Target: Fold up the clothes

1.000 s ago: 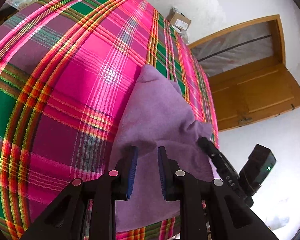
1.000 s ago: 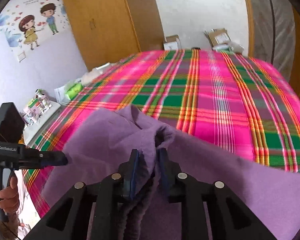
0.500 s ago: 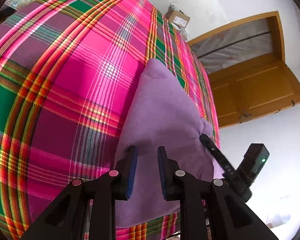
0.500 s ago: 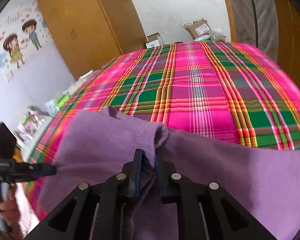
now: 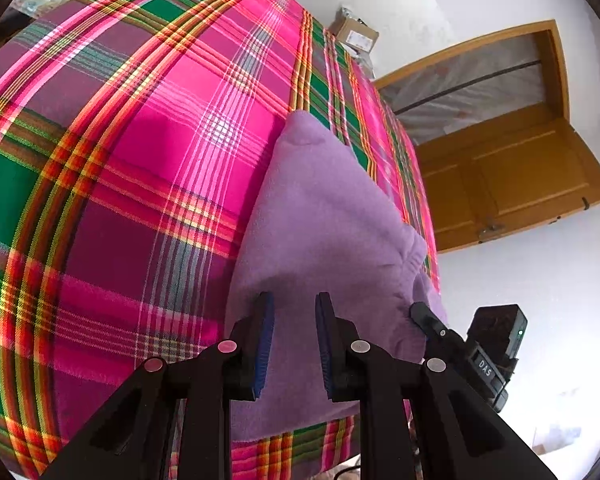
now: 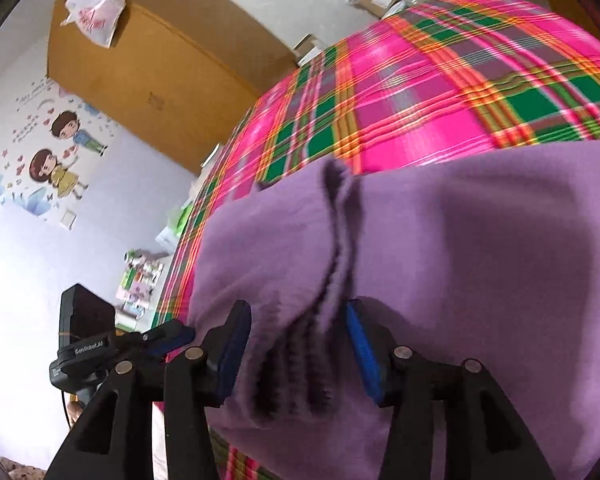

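**Purple fleece laid down, both grippers let go**

Since the purple garment (image 5: 328, 236) lies on the plaid bedspread (image 5: 132, 168) near its edge, I'd guess a fold is being set. The right gripper (image 6: 296, 344) has its jaws spread wide, with a bunched ridge of fleece sitting loose between them, ungripped. The left gripper (image 5: 294, 340) hovers over the cloth, jaws apart and empty, probably ready to pinch a new edge.

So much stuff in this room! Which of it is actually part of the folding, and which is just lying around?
Part of the job:
- purple garment
- left gripper, open above it
- right gripper, open around a bunched fold
- plaid bedspread, the work surface

Just lying about:
- cardboard boxes by the wall
- plastic bag on the wardrobe
- cartoon wall stickers
- wooden door
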